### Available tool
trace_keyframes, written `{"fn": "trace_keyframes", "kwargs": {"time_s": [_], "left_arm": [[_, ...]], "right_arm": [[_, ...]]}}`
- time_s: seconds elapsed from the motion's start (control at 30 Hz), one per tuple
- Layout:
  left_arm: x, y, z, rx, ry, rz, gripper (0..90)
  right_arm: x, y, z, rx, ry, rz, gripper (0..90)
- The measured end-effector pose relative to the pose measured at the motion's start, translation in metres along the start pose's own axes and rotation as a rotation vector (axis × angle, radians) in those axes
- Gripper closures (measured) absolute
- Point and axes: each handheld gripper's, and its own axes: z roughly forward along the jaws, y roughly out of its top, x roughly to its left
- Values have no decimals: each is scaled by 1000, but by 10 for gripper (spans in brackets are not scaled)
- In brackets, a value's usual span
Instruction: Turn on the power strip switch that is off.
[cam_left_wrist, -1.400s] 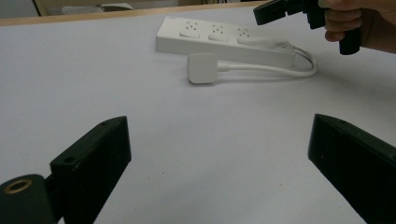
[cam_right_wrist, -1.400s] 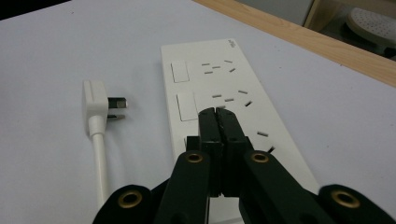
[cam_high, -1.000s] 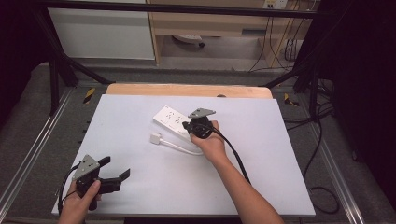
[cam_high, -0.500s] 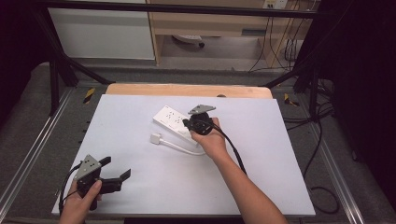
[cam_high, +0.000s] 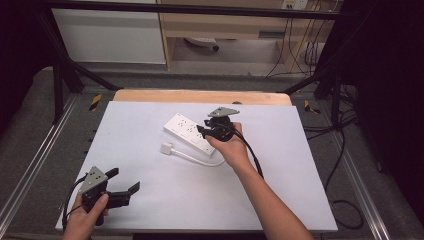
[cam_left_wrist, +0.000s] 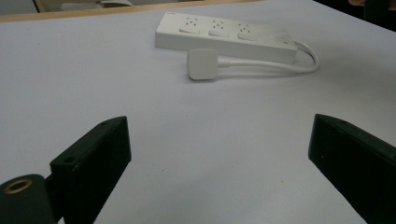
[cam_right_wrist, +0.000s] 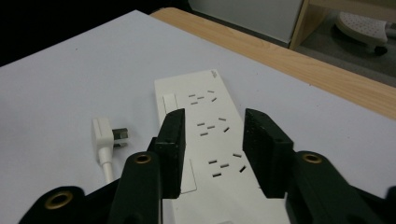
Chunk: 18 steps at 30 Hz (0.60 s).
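Power strip (cam_high: 191, 132): a white three-outlet unit lying flat, outlets up, on the white desk (cam_high: 150, 125), near the middle of the far edge and angled to it. Its cable (cam_high: 200, 159) loops from the end nearest the person back toward the left edge, ending in a white plug (cam_high: 165, 148) that lies loose on the desk just beside the strip, not inserted. The right gripper (cam_high: 201, 131) hangs directly above the strip; its jaws are parted partway and grip nothing, apparently aligned for a grasp on the strip body. The left gripper (cam_high: 123, 186) rests low near the front left corner, well apart from the strip, jaws spread wide and empty, aimed toward the plug, probably on standby.
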Motion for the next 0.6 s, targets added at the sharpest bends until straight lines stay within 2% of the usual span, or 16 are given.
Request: {"fn": "trace_keyframes", "kwargs": {"time_s": [0.03, 0.07, 0.1, 0.17, 0.23, 0.43, 0.6], "left_arm": [[0, 0, 0, 1, 3, -2, 59], [0, -1, 0, 1, 4, -14, 59], [1, 0, 1, 6, 2, -1, 62], [1, 0, 1, 5, 6, -1, 60], [0, 0, 1, 6, 10, 1, 60], [0, 0, 0, 6, 5, 4, 60], [0, -1, 0, 4, 5, 3, 60]], "right_arm": [[-1, 1, -1, -4, 5, 8, 529], [-1, 1, -1, -4, 5, 8, 529], [-2, 2, -5, 8, 0, -7, 452], [-4, 3, -8, 10, 1, 13, 398], [-6, 4, -9, 19, -4, 20, 363], [-9, 5, -11, 1, -11, 36, 271], [-9, 6, -11, 0, -26, 39, 128]]}}
